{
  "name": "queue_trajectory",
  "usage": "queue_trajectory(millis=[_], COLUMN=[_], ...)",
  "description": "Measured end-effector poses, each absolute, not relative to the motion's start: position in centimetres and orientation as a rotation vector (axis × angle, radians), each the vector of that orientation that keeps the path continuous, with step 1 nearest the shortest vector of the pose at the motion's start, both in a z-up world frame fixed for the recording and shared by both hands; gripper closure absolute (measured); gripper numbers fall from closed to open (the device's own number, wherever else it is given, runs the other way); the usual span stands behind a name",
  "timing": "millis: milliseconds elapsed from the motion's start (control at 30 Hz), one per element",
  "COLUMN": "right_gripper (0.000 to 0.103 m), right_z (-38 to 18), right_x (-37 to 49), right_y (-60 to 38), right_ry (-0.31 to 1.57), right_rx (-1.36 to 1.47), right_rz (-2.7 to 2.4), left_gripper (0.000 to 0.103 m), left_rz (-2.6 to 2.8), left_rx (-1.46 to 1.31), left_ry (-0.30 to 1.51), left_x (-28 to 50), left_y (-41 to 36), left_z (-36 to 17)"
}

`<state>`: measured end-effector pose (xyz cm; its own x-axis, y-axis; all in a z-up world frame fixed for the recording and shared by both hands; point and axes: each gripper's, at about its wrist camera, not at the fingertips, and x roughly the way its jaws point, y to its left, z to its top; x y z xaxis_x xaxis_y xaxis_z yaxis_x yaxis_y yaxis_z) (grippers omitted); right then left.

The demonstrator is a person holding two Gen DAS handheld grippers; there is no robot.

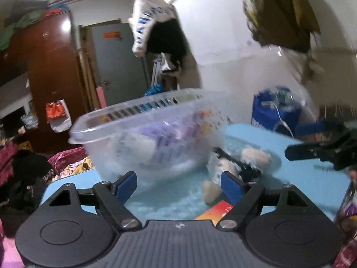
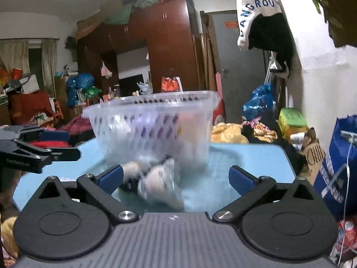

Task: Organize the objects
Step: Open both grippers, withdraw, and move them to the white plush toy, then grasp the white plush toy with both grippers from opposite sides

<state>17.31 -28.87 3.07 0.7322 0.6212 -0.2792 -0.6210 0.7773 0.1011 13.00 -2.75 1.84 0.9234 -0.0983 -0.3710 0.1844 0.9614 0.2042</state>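
Observation:
A clear plastic basket (image 1: 142,131) holding purple and white items stands on the light blue table (image 1: 301,178). A plush toy (image 1: 232,167), white, black and beige, lies on the table to its right. A red-orange card (image 1: 214,211) lies close to my left gripper (image 1: 178,184), which is open and empty in front of the basket. In the right wrist view, the basket (image 2: 154,125) stands behind the blurred plush toy (image 2: 156,181). My right gripper (image 2: 176,177) is open, with the toy between its fingers but not gripped.
A blue bag (image 1: 274,114) stands past the table's far right. Clothes hang overhead (image 2: 263,24). A brown wardrobe (image 2: 169,44) and a grey door (image 1: 118,60) stand behind. Piles of fabric (image 1: 26,169) lie left of the table. The other gripper (image 2: 33,154) shows at the left edge.

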Motion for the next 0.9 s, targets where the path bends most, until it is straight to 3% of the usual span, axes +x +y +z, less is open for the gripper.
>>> queue_trajectory(millis=[133, 200, 333, 400, 833, 900], right_gripper=[0.013, 0.026, 0.033, 0.041, 0.055, 0.060], right_z=[3.4, 3.3, 2.6, 2.3, 1.5, 1.6], right_x=[17.3, 17.4, 17.3, 17.4, 17.3, 17.3], right_y=[-28.1, -27.6, -26.9, -26.5, -24.2, -24.1], right_ry=[0.293, 0.307, 0.335, 0.347, 0.374, 0.369], right_rx=[-0.060, -0.092, -0.133, -0.162, -0.289, -0.303], right_rz=[0.671, 0.674, 0.700, 0.707, 0.700, 0.704], left_gripper=[0.020, 0.020, 0.024, 0.026, 0.037, 0.045], left_rz=[-0.168, -0.176, -0.183, -0.193, -0.250, -0.242], left_rx=[0.287, 0.303, 0.323, 0.325, 0.477, 0.483], left_ry=[0.405, 0.415, 0.425, 0.430, 0.452, 0.467], left_x=[14.2, 14.4, 14.7, 14.7, 14.8, 15.3], left_y=[-4.1, -4.4, -4.6, -4.7, -7.8, -8.0], left_z=[0.8, 0.3, 0.0, 0.0, -0.9, -1.0])
